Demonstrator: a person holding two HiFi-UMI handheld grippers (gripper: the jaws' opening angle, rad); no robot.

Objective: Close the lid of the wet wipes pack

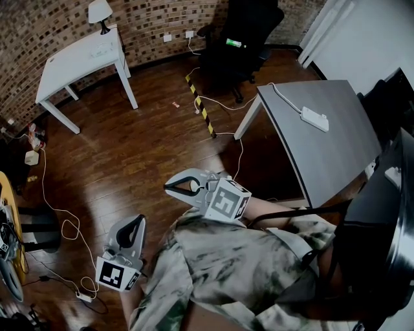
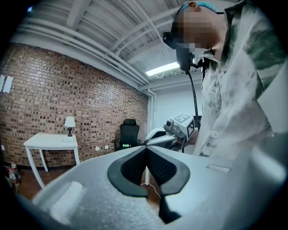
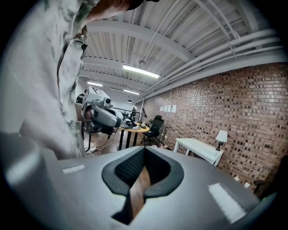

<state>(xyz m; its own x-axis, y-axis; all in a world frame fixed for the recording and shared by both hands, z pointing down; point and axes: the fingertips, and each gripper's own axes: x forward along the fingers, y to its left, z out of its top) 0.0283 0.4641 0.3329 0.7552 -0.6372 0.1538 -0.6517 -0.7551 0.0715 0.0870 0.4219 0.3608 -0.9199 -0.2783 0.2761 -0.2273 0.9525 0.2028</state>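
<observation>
No wet wipes pack shows in any view. A person in a camouflage shirt (image 1: 259, 265) holds both grippers close to the body, above the wooden floor. My left gripper (image 1: 140, 220) points away from the body, its jaws shut tip to tip on nothing; its own view shows the pads (image 2: 135, 168) meeting at the gripper's (image 2: 146, 148) tip. My right gripper (image 1: 167, 187) points left, also shut and empty, with the tips touching (image 3: 144, 149). Each gripper appears in the other's view: the right gripper (image 2: 167, 134) and the left gripper (image 3: 101, 116).
A grey table (image 1: 323, 149) stands at the right with a flat white device (image 1: 315, 118) and its cable. A white desk (image 1: 81, 61) with a lamp (image 1: 99, 13) is at the back left, a black office chair (image 1: 242, 35) behind. Cables (image 1: 65, 226) and striped tape (image 1: 200, 106) lie on the floor.
</observation>
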